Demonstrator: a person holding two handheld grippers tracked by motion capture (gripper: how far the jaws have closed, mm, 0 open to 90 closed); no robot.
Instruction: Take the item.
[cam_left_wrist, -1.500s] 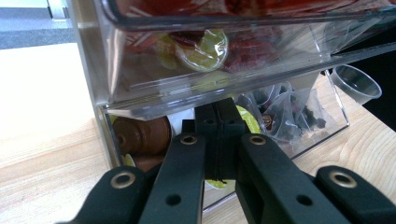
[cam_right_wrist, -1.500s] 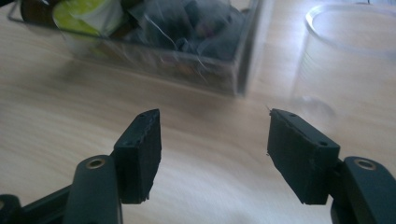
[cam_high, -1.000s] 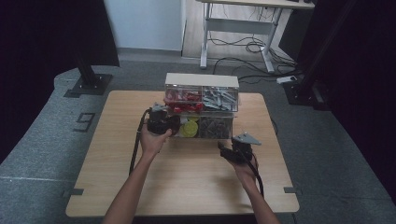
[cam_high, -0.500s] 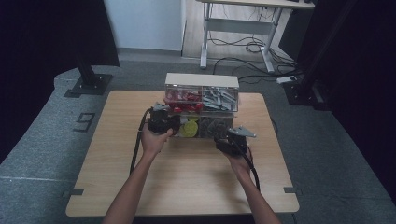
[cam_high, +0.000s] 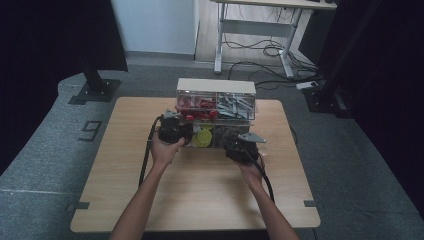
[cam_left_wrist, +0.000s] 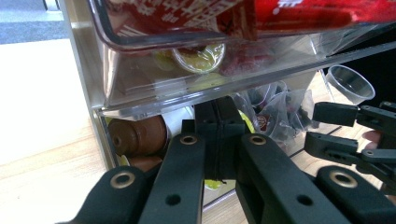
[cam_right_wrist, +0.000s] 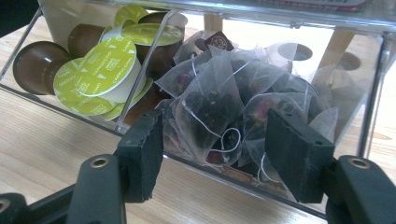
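As the lower drawer (cam_right_wrist: 243, 140) of the clear organizer (cam_high: 216, 112) stands pulled toward me at the middle of the far half of the table (cam_high: 195, 185), I bring my right gripper (cam_right_wrist: 215, 149) up to its right compartment, jaws spread wide on either side of the heap of mesh tea bags (cam_right_wrist: 224, 107) and touching none of them. They are parted, I judge, so that one bag can be taken from the pile. My left gripper (cam_left_wrist: 217, 140) is at the left end of the same drawer, its jaws pressed together with nothing visible between them, next to the brown coffee capsules (cam_left_wrist: 137, 135); it seems placed there to steady the unit while the other reaches in. Green-lidded capsules (cam_right_wrist: 100, 70) fill the compartment left of the divider. Above, the upper drawer holds red packets (cam_high: 197, 104) on the left and pale sachets (cam_high: 235, 105) on the right. A small clear cup (cam_left_wrist: 349, 84) stands on the table beyond the organizer's right end. The tabletop is light wood with nothing else on it, set on grey carpet (cam_high: 45, 150); a white desk frame (cam_high: 260, 30) with trailing cables stands at the far side, and dark curtains (cam_high: 50, 50) hang on both sides.
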